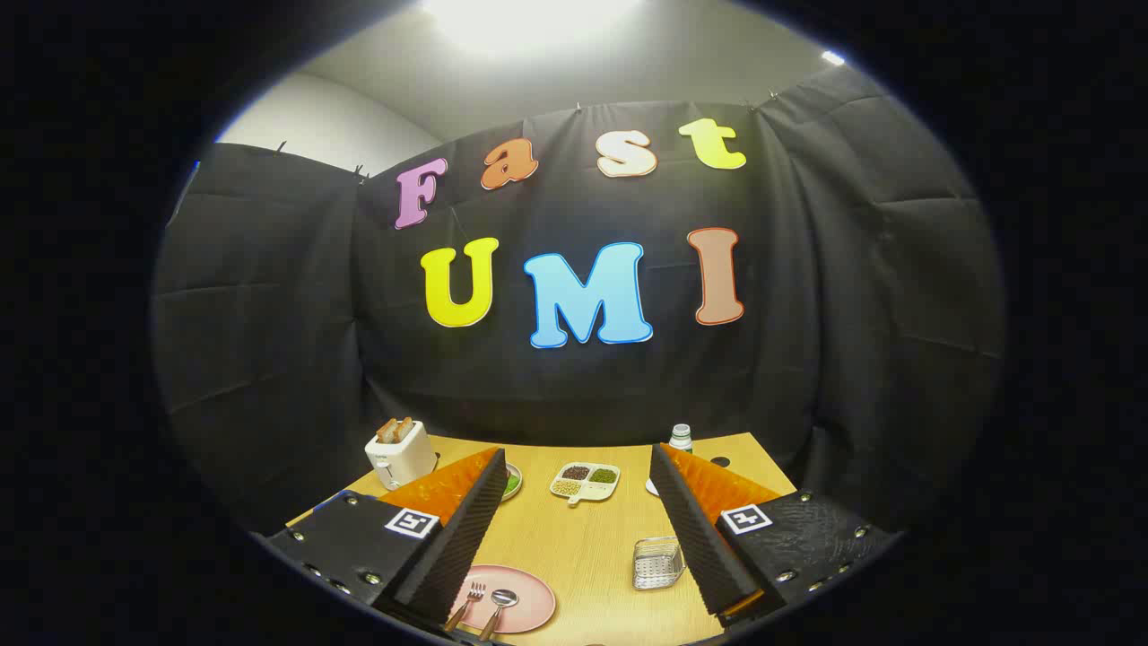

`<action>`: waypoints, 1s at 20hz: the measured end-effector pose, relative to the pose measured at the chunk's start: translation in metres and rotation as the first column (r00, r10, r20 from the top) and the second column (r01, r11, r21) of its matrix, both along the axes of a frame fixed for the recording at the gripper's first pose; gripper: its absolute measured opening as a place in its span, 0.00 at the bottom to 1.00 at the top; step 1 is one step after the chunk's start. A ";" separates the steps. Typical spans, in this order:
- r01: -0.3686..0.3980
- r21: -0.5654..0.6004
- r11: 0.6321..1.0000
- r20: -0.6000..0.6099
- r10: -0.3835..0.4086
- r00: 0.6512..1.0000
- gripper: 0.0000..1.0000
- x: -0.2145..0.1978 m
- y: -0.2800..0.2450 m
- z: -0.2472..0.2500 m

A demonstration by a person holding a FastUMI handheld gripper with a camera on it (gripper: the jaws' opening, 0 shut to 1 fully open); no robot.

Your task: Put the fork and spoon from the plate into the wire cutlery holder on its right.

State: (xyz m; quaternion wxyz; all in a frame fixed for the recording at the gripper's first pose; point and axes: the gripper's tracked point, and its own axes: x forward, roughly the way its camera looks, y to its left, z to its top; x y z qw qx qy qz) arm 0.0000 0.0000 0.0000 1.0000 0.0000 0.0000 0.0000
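A pink plate (531, 592) lies on the wooden table, low between my fingers and close to the left one. A fork (470, 599) and a spoon (500, 605) lie side by side on it, heads pointing away from me. The wire cutlery holder (657, 563) stands to the plate's right, just inside the right finger. My gripper (578, 467) is held well above the table, its fingers wide apart and nothing between them. The left finger (466, 525) hides the plate's left edge.
A white toaster (400, 453) with toast in it stands at the back left of the table (583, 538). A divided dish of beans (585, 482) sits mid-table. A green-rimmed dish (512, 482) peeks past the left finger. A small bottle (681, 438) stands at the back right.
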 end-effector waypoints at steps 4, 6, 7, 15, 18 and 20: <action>-0.032 -0.018 0.999 -0.044 0.031 0.999 0.99 0.004 0.015 -0.021; -0.048 -0.021 0.999 -0.069 0.046 0.997 0.99 0.006 0.023 -0.034; -0.054 -0.020 0.998 -0.080 0.053 0.995 0.99 0.007 0.026 -0.041; -0.065 0.015 0.998 -0.223 0.067 0.973 0.99 0.017 0.044 -0.112; -0.083 0.030 0.996 -0.304 0.088 0.949 0.99 0.020 0.055 -0.149; -0.098 0.042 0.994 -0.359 0.107 0.927 0.99 0.021 0.064 -0.176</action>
